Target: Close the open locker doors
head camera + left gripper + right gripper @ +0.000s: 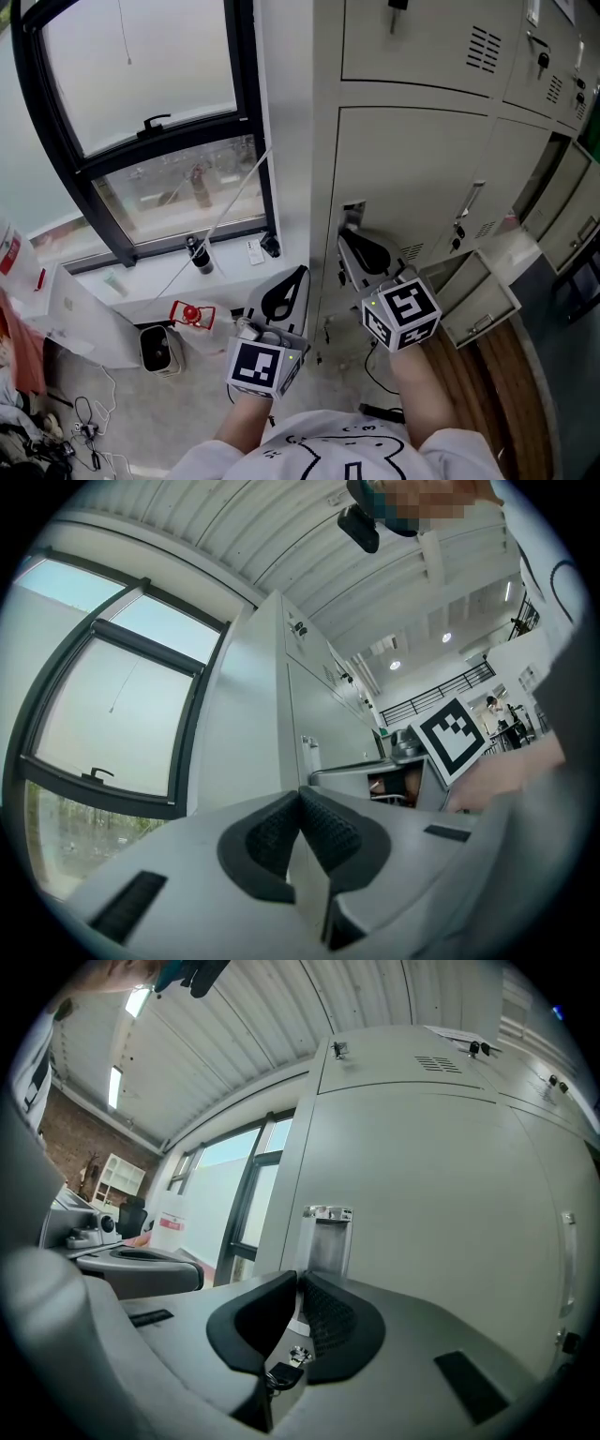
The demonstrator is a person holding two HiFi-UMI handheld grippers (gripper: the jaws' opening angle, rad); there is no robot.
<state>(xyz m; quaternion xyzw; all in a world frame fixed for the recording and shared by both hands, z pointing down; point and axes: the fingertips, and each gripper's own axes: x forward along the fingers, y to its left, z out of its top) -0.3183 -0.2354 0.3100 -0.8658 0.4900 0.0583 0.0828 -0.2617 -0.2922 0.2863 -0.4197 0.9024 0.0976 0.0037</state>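
Observation:
A grey locker door (412,178) stands straight ahead of me, and its recessed metal handle (326,1239) shows just beyond my right gripper (300,1281). That gripper (347,234) points at the door below the handle (353,212), pads together at the tips. A small black-headed key (279,1373) shows low in the gap behind the pads; I cannot tell whether it is touched. My left gripper (300,274) hangs to the left by the locker's side panel (253,724), shut and empty (300,795). A low locker door (480,292) at the right swings out open.
A black-framed window (141,103) fills the left, with a dark bottle (199,255) on its sill. On the floor below lie a red-and-white object (190,314), a small white bin (157,349) and loose cables (89,427). More lockers (553,84) run off to the right.

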